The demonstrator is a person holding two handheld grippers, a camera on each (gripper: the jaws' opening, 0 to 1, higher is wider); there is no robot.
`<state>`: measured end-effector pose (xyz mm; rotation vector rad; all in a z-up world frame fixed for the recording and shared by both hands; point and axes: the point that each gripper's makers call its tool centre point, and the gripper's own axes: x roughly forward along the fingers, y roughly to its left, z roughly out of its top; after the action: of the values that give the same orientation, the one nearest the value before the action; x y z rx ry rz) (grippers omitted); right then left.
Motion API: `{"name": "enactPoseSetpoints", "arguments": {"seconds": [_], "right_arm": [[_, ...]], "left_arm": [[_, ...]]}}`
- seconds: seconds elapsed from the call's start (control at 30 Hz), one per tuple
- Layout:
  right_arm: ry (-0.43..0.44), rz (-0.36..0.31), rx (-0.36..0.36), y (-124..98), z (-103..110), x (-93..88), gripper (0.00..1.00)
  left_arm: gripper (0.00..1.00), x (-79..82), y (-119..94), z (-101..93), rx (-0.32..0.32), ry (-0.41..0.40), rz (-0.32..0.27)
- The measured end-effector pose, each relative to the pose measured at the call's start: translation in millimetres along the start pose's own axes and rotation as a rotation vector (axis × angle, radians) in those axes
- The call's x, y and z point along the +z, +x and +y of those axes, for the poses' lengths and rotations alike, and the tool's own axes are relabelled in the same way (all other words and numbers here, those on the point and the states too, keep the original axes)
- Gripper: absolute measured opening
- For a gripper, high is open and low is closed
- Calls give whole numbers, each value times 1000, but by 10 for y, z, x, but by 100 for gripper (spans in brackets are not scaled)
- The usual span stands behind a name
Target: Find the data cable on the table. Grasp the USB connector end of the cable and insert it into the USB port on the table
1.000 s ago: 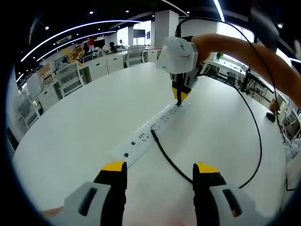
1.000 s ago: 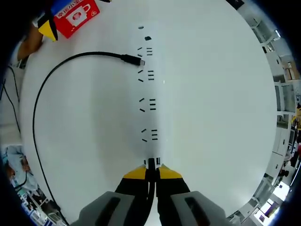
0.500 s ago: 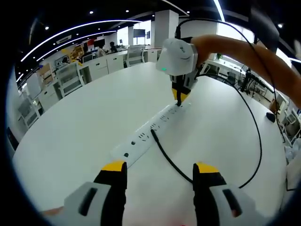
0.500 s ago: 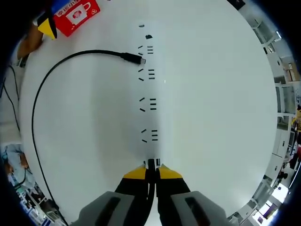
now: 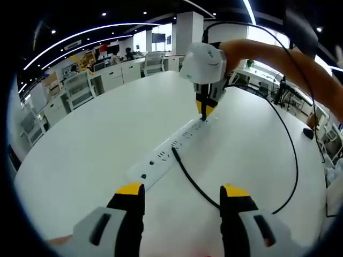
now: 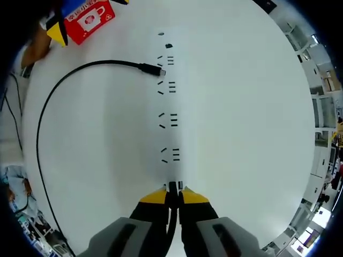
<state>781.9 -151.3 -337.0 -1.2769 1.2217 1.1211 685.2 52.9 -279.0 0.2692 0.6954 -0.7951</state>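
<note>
1. The right tool (image 6: 172, 194) is pinching its yellow-tipped jaws tight on the USB connector (image 6: 172, 186), pressing it down at the near end of the white power strip (image 6: 167, 120).
2. From the left gripper view, that right tool (image 5: 204, 111) is standing tips-down on the far end of the power strip (image 5: 171, 149), a person's arm (image 5: 278, 61) reaching in behind it.
3. Ahead of the right tool, the strip's socket slots are running away in a row, and the other plug (image 6: 151, 69) of the data cable (image 6: 56, 101) is lying against the strip's left side near its far end.
4. The cable is looping wide to the left over the white surface (image 6: 241, 107) and curving back toward the right tool.
5. The left tool (image 5: 182, 194) is hovering with its jaws spread apart, gripping nothing; the cable (image 5: 188, 176) is crossing the surface (image 5: 96, 139) just ahead of them.
6. Far left of the right tool, a red box (image 6: 88, 17) is sitting at the surface's edge.
</note>
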Motion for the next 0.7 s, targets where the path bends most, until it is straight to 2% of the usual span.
{"name": "enactPoseSetpoints", "arguments": {"seconds": [0.1, 0.17, 0.2, 0.27, 0.47, 0.7], "right_arm": [[2, -11, 0, 6, 17, -12, 14], [6, -1, 9, 25, 43, -52, 25], [9, 3, 13, 33, 57, -67, 28], [10, -10, -8, 24, 24, -59, 28], [3, -34, 1, 11, 65, -32, 30], [-6, -74, -11, -18, 80, 47, 45]], "left_arm": [[56, 0, -2, -2, 0, 0, -2], [56, 2, -3, -4, -1, 0, -4], [57, 3, -3, -4, -1, 1, -4], [57, 4, -4, -4, -1, 0, -4], [57, 3, -2, -4, -1, 0, -4], [57, 7, -3, -5, -1, 0, -6]]}}
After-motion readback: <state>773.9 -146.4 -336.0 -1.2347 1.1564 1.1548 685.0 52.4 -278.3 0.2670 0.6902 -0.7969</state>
